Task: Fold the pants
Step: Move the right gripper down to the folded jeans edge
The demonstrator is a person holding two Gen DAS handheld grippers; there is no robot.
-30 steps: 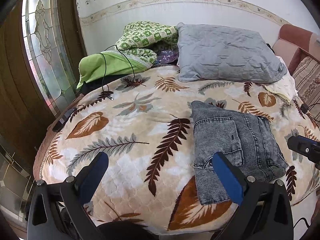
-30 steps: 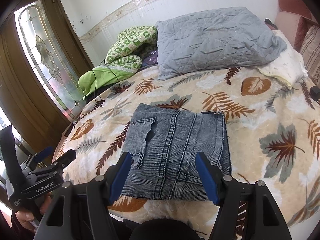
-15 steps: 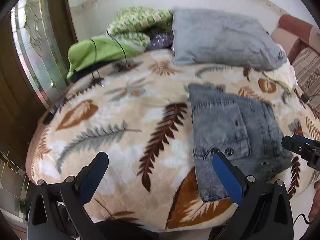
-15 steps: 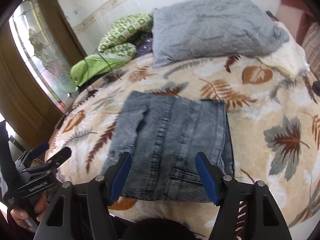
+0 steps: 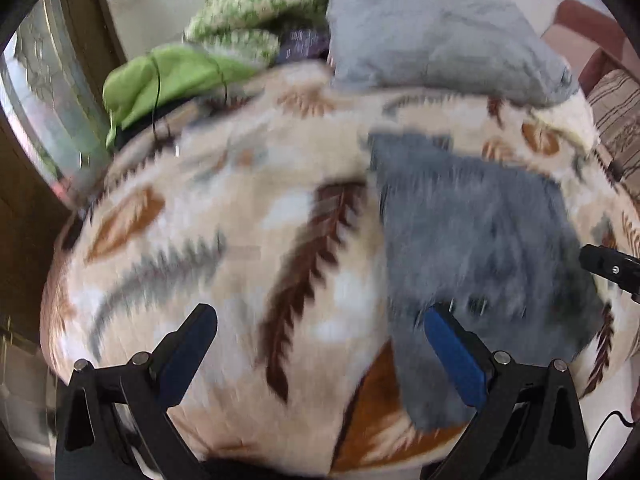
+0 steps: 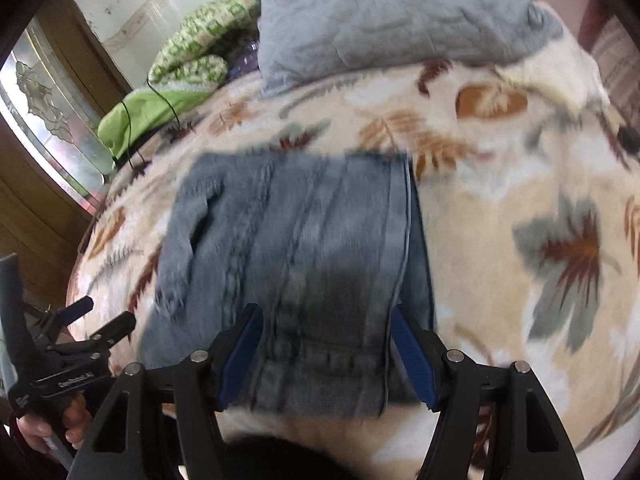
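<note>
Right gripper point(image 6: 326, 354) angled down over near edge of folded jeans point(image 6: 296, 272), lower centre of frame; blue pads wide apart, nothing clamped. Left gripper point(image 5: 320, 356) likewise spread wide, above leaf-print blanket point(image 5: 240, 240), jeans at right. Right view alone showing left hand point(image 6: 48, 428) on handle, lower left. Both views motion-blurred; denim detail indistinct.

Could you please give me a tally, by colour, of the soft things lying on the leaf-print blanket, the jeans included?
Grey-blue denim: 1, the folded jeans.
Grey: 1, the quilted pillow.
Green: 2, the plain lime cloth and the green-and-white patterned bedding.
Cream: 1, the pale cloth beside the pillow.
Total: 5.
</note>
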